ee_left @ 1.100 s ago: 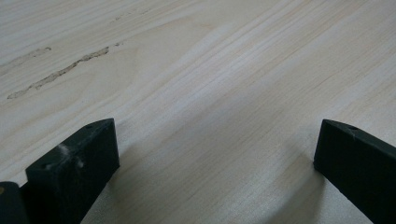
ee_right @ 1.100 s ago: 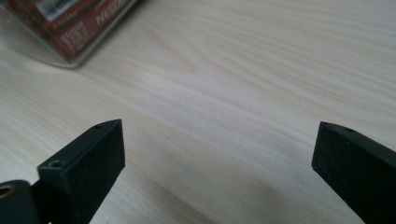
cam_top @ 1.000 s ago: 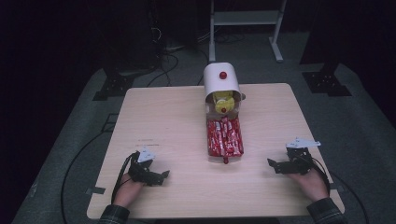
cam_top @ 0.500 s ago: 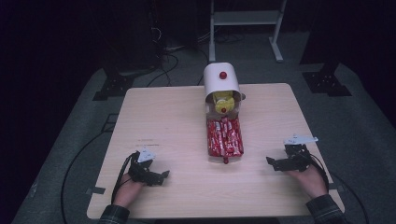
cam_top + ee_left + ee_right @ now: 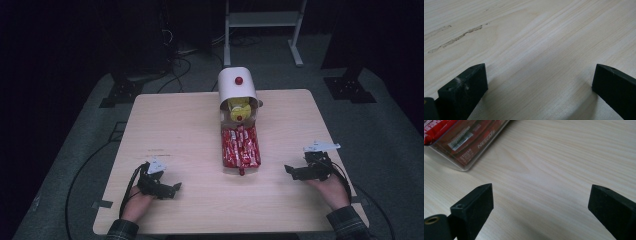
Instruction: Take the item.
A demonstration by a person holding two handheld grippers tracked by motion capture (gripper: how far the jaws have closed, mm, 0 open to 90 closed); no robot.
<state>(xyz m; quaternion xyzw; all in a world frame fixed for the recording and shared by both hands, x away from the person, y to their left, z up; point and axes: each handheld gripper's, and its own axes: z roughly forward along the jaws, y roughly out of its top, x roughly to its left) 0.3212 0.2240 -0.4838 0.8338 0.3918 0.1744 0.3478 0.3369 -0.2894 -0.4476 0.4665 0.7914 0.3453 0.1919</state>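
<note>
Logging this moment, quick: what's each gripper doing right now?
Left gripper: open, holding nothing, over bare table.
Right gripper: open, holding nothing, near the clear tray of red packets.

The clear tray of red packets (image 5: 240,147) lies along the middle of the table (image 5: 185,125) and serves as the landmark. Directly behind it, touching its far end, stands a white canister (image 5: 237,89) with yellow contents, so the way straight past the tray's far end is blocked. Left of the tray the tabletop is bare wood all the way to the left gripper (image 5: 170,189), whose jaws stand wide apart over plain board. Right of the tray the wood is likewise bare up to the right gripper (image 5: 291,171), jaws spread, with the tray's near corner (image 5: 461,143) just ahead of them and to one side.
</note>
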